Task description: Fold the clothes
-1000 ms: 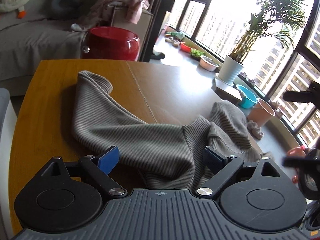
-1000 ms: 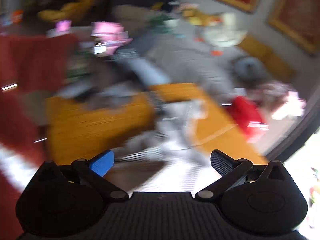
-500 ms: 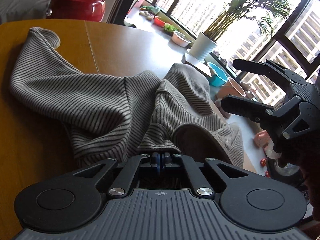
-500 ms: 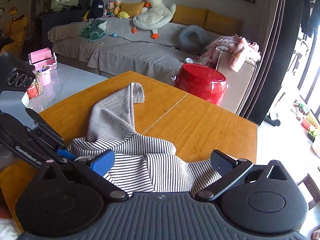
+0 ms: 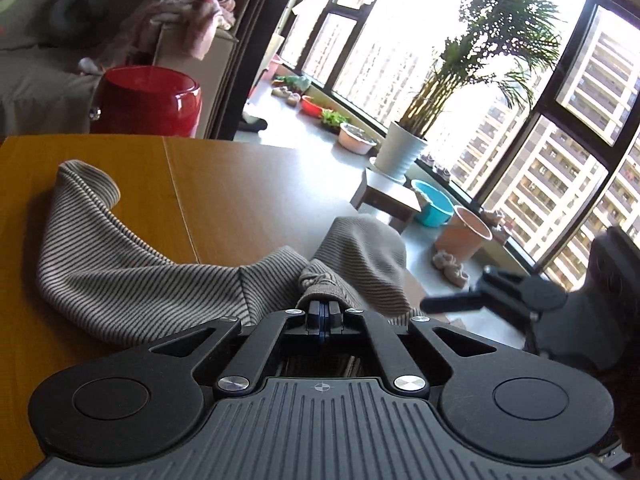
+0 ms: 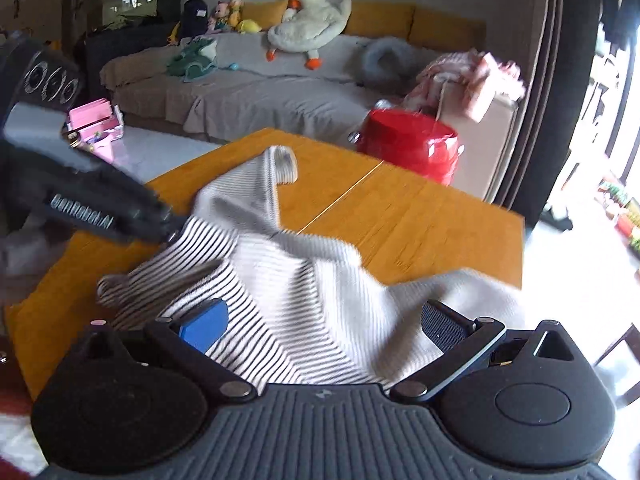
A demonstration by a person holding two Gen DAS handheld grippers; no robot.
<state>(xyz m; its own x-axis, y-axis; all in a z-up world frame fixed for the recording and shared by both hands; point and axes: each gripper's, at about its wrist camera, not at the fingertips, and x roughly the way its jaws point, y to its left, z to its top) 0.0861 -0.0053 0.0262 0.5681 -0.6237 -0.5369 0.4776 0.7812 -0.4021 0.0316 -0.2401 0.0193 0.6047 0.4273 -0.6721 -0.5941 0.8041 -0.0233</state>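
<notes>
Left wrist view: left gripper [image 5: 324, 312] clamped on a bunch of the sweater [image 5: 132, 280], which lies crumpled at the table's [image 5: 248, 184] near edge. Right gripper [image 6: 324, 326] wide apart over the cloth, gripping nothing. No fold made yet; spreading and all folds remain.

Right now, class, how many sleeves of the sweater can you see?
2: one sleeve lies on the table's left, the other drapes off its window edge.
</notes>
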